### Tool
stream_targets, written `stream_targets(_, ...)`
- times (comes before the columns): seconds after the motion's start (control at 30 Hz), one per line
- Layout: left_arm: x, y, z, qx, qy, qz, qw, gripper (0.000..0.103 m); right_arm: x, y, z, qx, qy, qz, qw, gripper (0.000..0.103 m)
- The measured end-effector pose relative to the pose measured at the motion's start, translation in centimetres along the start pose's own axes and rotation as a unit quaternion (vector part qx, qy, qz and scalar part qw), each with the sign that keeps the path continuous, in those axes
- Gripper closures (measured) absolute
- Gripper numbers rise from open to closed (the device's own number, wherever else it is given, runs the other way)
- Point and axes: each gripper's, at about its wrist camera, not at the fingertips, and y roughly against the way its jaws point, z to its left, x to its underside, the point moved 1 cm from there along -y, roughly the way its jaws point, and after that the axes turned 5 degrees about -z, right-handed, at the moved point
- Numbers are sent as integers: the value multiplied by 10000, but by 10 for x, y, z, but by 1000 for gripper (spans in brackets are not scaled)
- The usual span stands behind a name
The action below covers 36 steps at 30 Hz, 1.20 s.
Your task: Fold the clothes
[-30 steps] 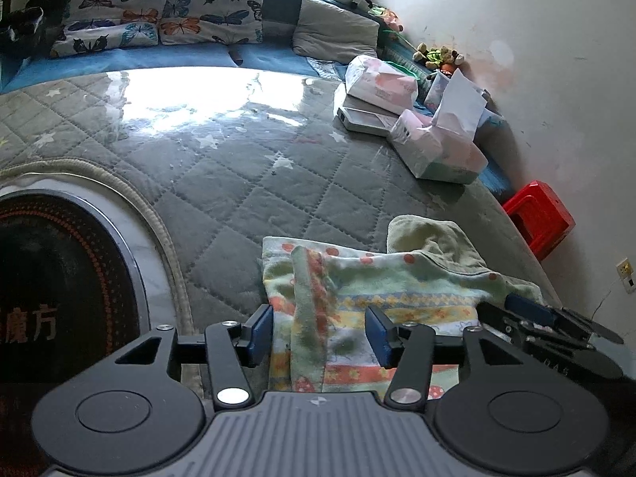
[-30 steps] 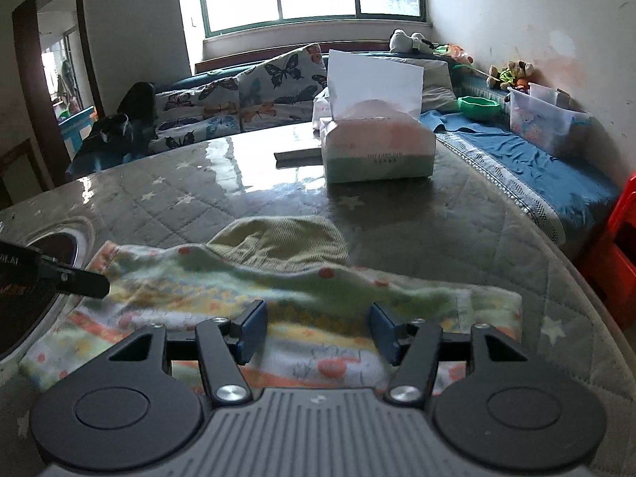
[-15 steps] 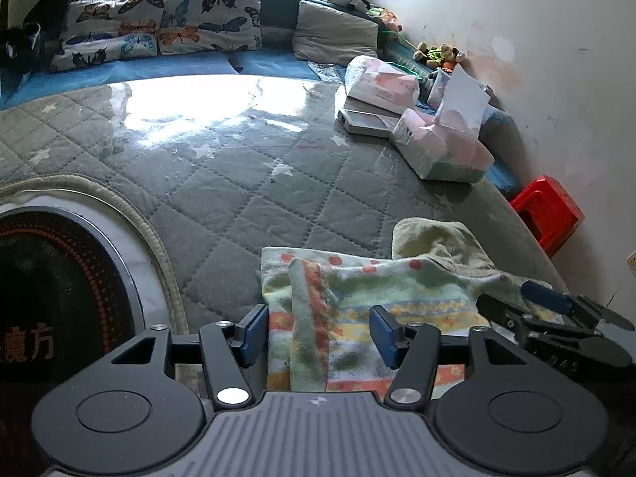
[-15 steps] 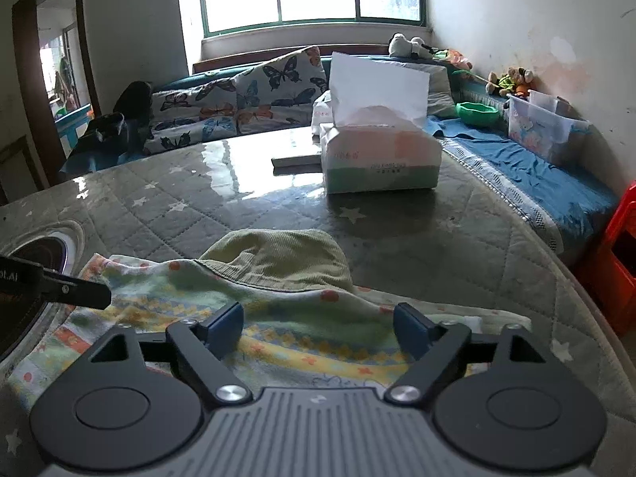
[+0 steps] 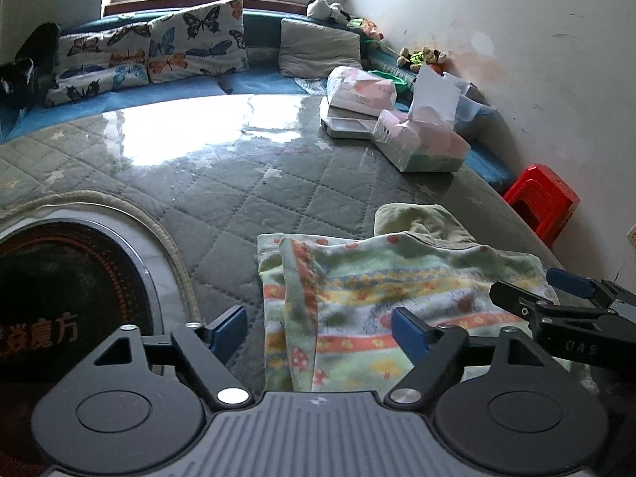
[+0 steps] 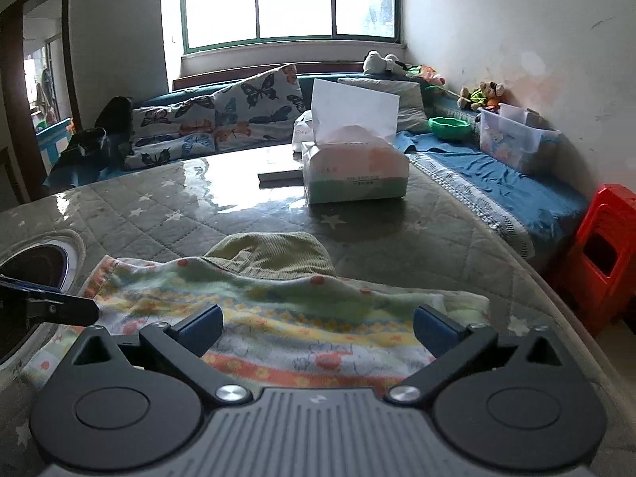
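Observation:
A small patterned garment (image 5: 381, 298) with green, yellow and orange stripes lies folded on the quilted table cover, an olive corduroy piece (image 5: 421, 218) sticking out behind it. My left gripper (image 5: 320, 328) hovers over the garment's left end, jaws opening, pads clear of the cloth. My right gripper (image 6: 318, 324) hangs over the garment (image 6: 278, 310) near its right end, jaws opening wide, nothing pinched. The right gripper's fingers (image 5: 556, 302) show at the right of the left wrist view; the left gripper's finger (image 6: 51, 306) shows at the left of the right wrist view.
A tissue box (image 6: 353, 175) and a flat white device (image 5: 349, 127) stand on the table behind the garment. A round black cooktop (image 5: 59, 298) is set into the table at left. A red stool (image 6: 604, 254) stands beside the table at right; a cushioned bench runs behind.
Both grippers have let go of the garment and opened wide, pulling back and slightly up. The garment now lies flat on the table.

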Motion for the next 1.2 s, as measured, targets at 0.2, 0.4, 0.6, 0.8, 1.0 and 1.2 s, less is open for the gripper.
stream_targets(0.2,8,21,-5,32,-158,-204,9997,6,7,18,6,-19,-37,-32,10000,0)
stream_targets(0.4,21,37,-5,72,-182,-327,9993,0,15,34,11,16,-124,-47,9999,0)
stream_targets(0.6,33,49,-1,57,-134,-386,9991,0,24,47,17,20,-174,-35,9998,0)
stream_targets(0.8,42,62,-1,25,-181,-557,9983,0,32,55,26,100,-35,49,9999,0)
stream_targets(1.0,48,70,-1,40,-262,-638,9976,0,38,62,30,100,-62,41,9999,0)
stream_targets(1.2,56,75,-2,25,-227,-640,9977,0,47,69,30,214,-187,16,9996,0)
